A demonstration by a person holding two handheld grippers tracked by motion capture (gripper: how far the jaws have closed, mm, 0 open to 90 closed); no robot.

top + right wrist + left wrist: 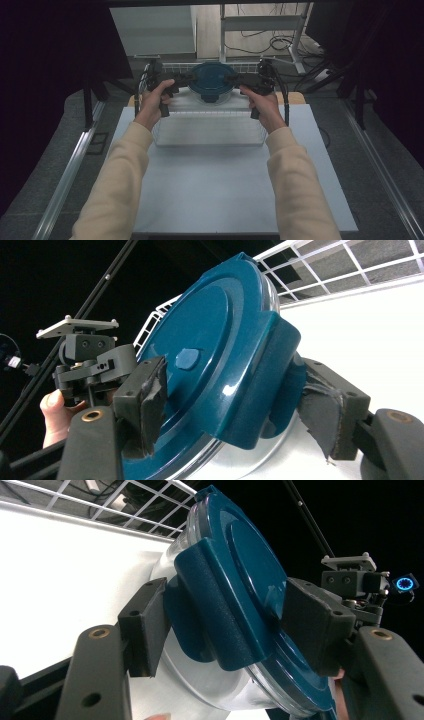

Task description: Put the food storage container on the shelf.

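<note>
Both grippers grip a round container by its lid clips

The left gripper (187,78) and right gripper (234,79) each pinch a clip of the blue lid (213,76) between nearly closed fingers, the clear container (212,95) above the wire basket (210,135). No readable writing.

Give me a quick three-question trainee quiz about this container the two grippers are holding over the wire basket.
1. True or false: the left gripper and right gripper grip the round container from opposite sides.
2. What colour is the container's lid?
A. red
B. dark teal blue
C. yellow
3. Fill in: in each gripper view, the jaws close on a lid ____, the clip flap that folds down over the clear body.

Key
1. True. Each gripper is clamped on one side, above the white wire basket.
2. B.
3. latch.
</note>
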